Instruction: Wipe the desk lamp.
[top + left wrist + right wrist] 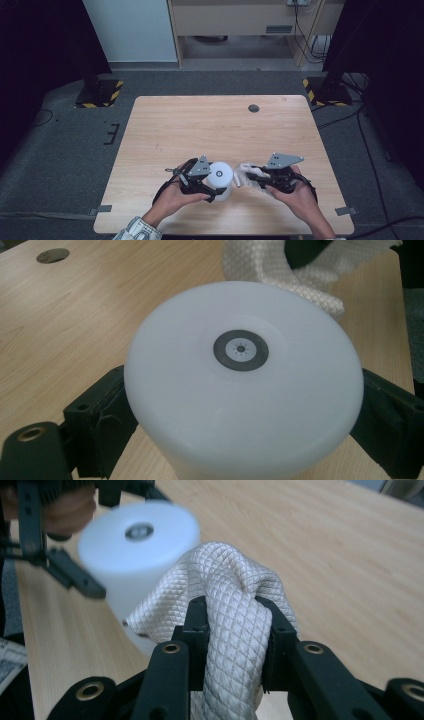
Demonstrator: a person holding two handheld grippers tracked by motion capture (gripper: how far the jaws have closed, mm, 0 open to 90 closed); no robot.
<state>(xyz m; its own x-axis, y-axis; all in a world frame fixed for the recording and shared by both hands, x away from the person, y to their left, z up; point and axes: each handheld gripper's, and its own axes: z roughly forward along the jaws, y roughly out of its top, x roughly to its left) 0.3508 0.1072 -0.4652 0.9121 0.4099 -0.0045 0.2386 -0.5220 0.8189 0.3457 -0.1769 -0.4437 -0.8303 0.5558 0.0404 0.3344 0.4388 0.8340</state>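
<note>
A white cylinder point(220, 178) with a small grey ring mark on its top point(240, 349) stands upright near the table's front edge. My left gripper point(207, 186) is shut on the cylinder point(240, 390), one black jaw on each side of it. A white quilted cloth point(235, 615) is bunched between the jaws of my right gripper point(235, 625), which is shut on it. In the high view the cloth point(246, 174) touches the cylinder's right side, with the right gripper point(257, 177) just behind it. The cylinder point(137, 540) looks blurred in the right gripper view.
The wooden table point(200, 125) has a round dark cable hole point(254, 108) at its back right. Two stand bases with yellow-black stripes point(100, 93) point(325, 91) sit on the grey floor beyond the table. Cables lie on the floor at the right.
</note>
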